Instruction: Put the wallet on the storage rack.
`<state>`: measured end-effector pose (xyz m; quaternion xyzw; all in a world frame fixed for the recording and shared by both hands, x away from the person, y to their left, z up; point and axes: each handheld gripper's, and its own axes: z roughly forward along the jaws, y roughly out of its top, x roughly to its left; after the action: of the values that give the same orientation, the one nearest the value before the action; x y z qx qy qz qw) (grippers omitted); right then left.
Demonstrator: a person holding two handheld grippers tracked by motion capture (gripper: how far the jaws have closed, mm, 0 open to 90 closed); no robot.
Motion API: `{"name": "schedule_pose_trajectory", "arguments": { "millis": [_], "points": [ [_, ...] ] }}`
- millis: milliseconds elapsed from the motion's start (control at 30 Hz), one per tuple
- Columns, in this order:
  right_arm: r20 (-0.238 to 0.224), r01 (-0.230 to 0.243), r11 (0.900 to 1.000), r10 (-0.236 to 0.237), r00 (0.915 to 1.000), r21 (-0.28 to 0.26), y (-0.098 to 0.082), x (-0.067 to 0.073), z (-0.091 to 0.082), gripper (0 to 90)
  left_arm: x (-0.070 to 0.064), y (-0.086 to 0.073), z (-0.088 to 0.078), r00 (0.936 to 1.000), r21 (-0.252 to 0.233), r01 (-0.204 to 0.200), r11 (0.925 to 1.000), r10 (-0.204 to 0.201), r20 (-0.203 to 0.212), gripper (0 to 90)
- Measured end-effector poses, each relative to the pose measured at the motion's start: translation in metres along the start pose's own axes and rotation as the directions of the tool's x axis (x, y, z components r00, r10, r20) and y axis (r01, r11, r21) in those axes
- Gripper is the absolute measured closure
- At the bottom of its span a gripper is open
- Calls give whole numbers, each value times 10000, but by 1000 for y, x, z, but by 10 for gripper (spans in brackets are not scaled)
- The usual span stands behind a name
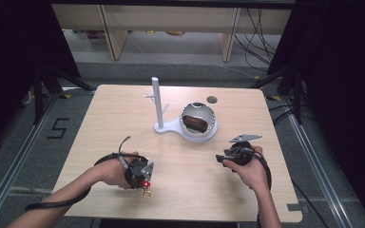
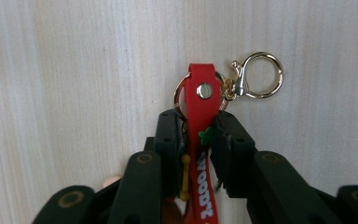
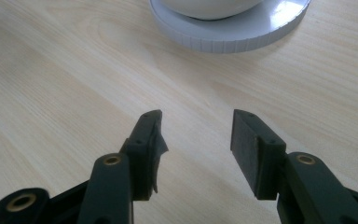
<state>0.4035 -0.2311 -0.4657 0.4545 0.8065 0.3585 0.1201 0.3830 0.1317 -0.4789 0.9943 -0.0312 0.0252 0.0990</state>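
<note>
- While the left gripper [image 2: 196, 128] points down at the pale wooden table [image 1: 123, 114], its jaws are closed narrow on the red rubber keychain strap with white lettering [image 2: 200, 140], the pads pressing it from both sides; in the high view this sits near the table's front edge, left of centre [image 1: 145, 178].
- Strap's riveted top end stands clear beyond the fingertips. A gold split ring [image 2: 182, 93] passes through it, and a gold lobster clasp with its round loop [image 2: 256, 77] lies off to one side, flat on the wood or just above it; cannot tell which.
- Judgement: grip is low on the strap, which is good, as it leaves the ring and clasp free for hanging.
- Right gripper [image 3: 196, 135] hovers over bare table with its jaws standing wide, nothing between them; in the high view it waits right of centre [image 1: 228, 156].
- Farther back: white plastic stand with an upright post and short side pegs [image 1: 158, 102], sharing a base with a round silver-rimmed dish that holds something brown [image 1: 198, 121].
- Likely step: carry the keychain to a peg. Lift straight, keep the squeeze steady so the rubber doesn't slip, and let the ring hang open towards the post.
- Risk: the dangling clasp may swing and snag, so move slowly; the right gripper could steady the base.
</note>
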Motion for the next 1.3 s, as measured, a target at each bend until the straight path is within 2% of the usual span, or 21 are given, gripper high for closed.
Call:
{"name": "schedule_pose_trajectory", "arguments": {
  "millis": [67,167,300,400,467,533,600,667,700,733,800,833,900,933,967,1033,1100,1133,1167,1200,1300],
  "points": [
    [79,189,9998,-188,9998,-46,0,-1,1,539,-1,-3,0,9999,-97,87,9999,-88,-120,770],
    [86,-45,10000,45,10000,70,0,1,0,535,-2,-6,-1,9995,-205,211,9996,-215,-229,790],
    [-28,-59,9996,59,10000,294,1,0,-3,531,0,-11,-7,9982,-841,528,9951,-550,-232,796],
    [103,178,9998,-179,9998,47,1,-2,-3,531,1,-16,-14,9937,-1767,927,9799,-1022,-456,797],
    [115,-128,9997,125,9999,231,1,-1,-6,531,2,-19,-18,9888,-2308,1228,9652,-1389,-551,798],
    [176,-44,9999,45,9998,-98,1,-1,-5,530,3,-24,-24,9810,-2983,1538,9420,-1816,-676,799],
    [171,-63,9996,67,9998,-259,1,-1,-4,530,3,-28,-28,9736,-3400,1666,9256,-2090,-921,799],
    [170,-81,9998,85,9998,-195,1,-1,-5,530,3,-31,-32,9647,-3882,1870,9024,-2433,-1008,799],
    [171,-81,9998,85,9998,-196,1,-1,-5,530,3,-34,-36,9542,-4271,1982,8822,-2733,-1217,799],
    [175,-10,9997,14,9998,-236,0,-2,-4,528,4,-36,-38,9482,-4489,2075,8692,-2915,-1262,799],
    [161,-9,9995,14,9999,-310,0,-2,-3,527,5,-42,-47,9380,-4874,2008,8498,-3103,-1546,798],
    [189,-58,9999,56,9998,112,1,-2,-6,527,4,-43,-48,9187,-5402,2295,8096,-3635,-1546,798],
    [157,9,9999,-10,9999,105,1,-2,-6,526,3,-47,-55,8863,-6029,2440,7596,-4270,-1794,798],
    [196,-19,9999,17,9998,113,1,-2,-6,526,3,-49,-57,8747,-6191,2520,7438,-4488,-1832,798],
    [172,-50,9999,48,9998,89,1,-2,-6,526,2,-49,-59,8579,-6627,2703,6984,-4872,-1635,798],
    [185,4,10000,-4,9998,20,0,-3,-5,525,3,-52,-65,8306,-6925,2832,6635,-5307,-1688,798],
    [209,-56,9999,55,9998,86,0,-2,-6,524,5,-53,-68,8038,-7136,2951,6354,-5689,-1742,798],
    [211,-136,9998,134,9997,117,0,-2,-6,524,6,-54,-69,7975,-7159,2994,6307,-5774,-1751,798],
    [219,-131,9999,129,9997,106,0,-2,-6,524,8,-55,-70,7801,-7302,3081,6098,-6012,-1729,798],
    [226,-145,9998,143,9996,99,0,-2,-5,524,9,-55,-70,7761,-7315,3126,6060,-6070,-1711,798],
    [236,28,10000,-30,9997,80,-1,-4,-5,523,14,-57,-72,7468,-7560,3209,5706,-6433,-1686,798]
  ]
}}
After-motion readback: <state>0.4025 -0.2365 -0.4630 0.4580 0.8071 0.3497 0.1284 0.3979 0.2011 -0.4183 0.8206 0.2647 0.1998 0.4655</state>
